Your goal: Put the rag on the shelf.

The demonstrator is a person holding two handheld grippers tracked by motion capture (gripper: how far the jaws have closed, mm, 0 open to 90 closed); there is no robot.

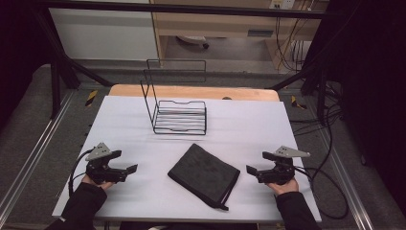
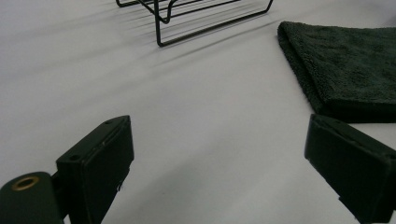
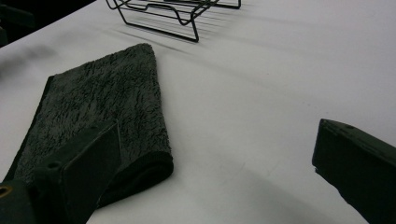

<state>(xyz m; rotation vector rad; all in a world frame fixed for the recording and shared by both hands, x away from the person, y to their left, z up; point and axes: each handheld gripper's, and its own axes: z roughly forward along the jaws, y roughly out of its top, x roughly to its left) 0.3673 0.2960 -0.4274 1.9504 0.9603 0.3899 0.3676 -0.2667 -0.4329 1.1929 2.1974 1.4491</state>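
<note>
A white table (image 1: 143, 124) is seen from above, with a strip of bare wood along its far edge at twelve o'clock. A black wire rack (image 1: 179, 115) is set on it toward twelve o'clock from the table's middle, with a tall wire back rising at its left end and a low ribbed tray at its base. A folded dark towel (image 1: 203, 173) is laid flat nearer the person, toward six o'clock from the rack and well apart from it, turned so that one corner points at twelve o'clock; a short loop is seen at its near corner, toward five o'clock. The towel lies between the two grippers and is touched by neither. The left gripper (image 1: 128, 168) is held at nine o'clock from the towel, low over the table, pointed toward the towel; its jaws are spread wide with nothing between them, and in the left gripper view bare table is seen between them, with the towel (image 2: 348, 70) off at two o'clock. The right gripper (image 1: 253, 169) is held at three o'clock from the towel, likewise pointed inward, its jaws apart and empty; in the right gripper view the towel (image 3: 102, 107) is seen at ten o'clock, partly behind one jaw.
</note>
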